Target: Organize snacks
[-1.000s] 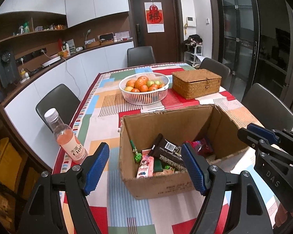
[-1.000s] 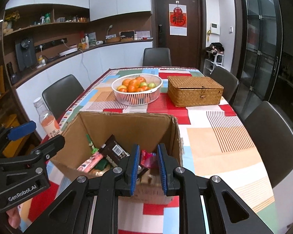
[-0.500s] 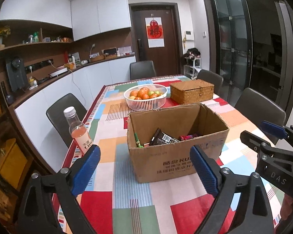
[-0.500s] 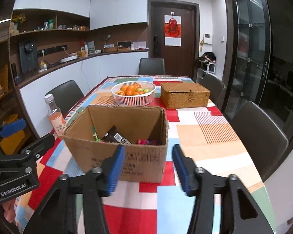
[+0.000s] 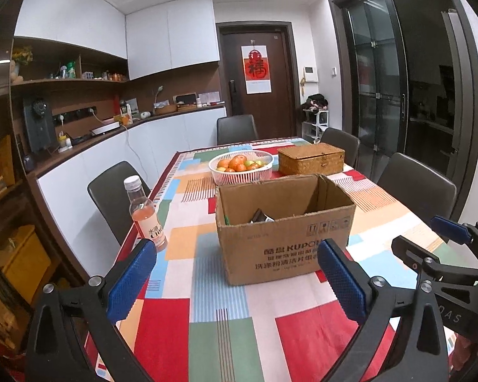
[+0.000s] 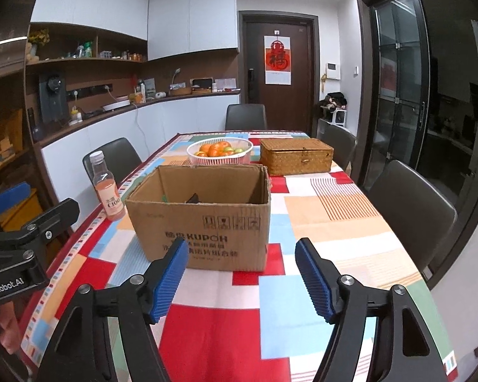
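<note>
Right wrist: both tools opening, empty; cardboard box [image 6: 204, 219] ahead, bottle [image 6: 106, 187] beside it.

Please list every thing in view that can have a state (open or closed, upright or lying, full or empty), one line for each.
cardboard box: open at the top, upright, some snacks inside
wicker box: lid closed
drink bottle: upright, capped, partly full of pink drink
fruit basket: upright, holds fruit
door: closed
left gripper: jaws opening, nothing between them
right gripper: jaws opening, nothing between them
</note>
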`<state>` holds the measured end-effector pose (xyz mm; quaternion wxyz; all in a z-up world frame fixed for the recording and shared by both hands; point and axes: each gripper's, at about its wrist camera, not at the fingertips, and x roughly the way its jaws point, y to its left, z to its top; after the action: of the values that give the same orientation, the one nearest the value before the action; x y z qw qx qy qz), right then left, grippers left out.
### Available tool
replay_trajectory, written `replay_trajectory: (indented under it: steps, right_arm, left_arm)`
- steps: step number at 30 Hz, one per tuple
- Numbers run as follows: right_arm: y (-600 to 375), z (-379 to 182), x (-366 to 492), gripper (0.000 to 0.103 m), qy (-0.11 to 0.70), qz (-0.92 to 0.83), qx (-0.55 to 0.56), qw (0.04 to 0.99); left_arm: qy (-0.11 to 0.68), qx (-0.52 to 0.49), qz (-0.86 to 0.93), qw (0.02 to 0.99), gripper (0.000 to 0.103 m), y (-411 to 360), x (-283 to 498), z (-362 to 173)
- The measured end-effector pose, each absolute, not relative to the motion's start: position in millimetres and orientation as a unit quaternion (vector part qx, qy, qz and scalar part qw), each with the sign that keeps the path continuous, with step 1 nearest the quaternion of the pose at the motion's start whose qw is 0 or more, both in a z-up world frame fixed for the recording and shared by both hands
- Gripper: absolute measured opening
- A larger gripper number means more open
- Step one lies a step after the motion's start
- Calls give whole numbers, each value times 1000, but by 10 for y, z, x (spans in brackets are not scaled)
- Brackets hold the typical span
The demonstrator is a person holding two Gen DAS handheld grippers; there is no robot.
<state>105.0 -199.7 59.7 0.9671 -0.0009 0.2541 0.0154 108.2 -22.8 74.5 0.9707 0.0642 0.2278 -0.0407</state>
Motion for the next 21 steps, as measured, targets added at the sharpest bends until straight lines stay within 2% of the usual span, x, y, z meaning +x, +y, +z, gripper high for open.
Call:
replay_trajectory:
  steps: [21]
  right_arm:
    - [-1955,506,748,75,244,16,7,970]
  left_arm:
    - [224,56,-35,972,103,-168,770,645]
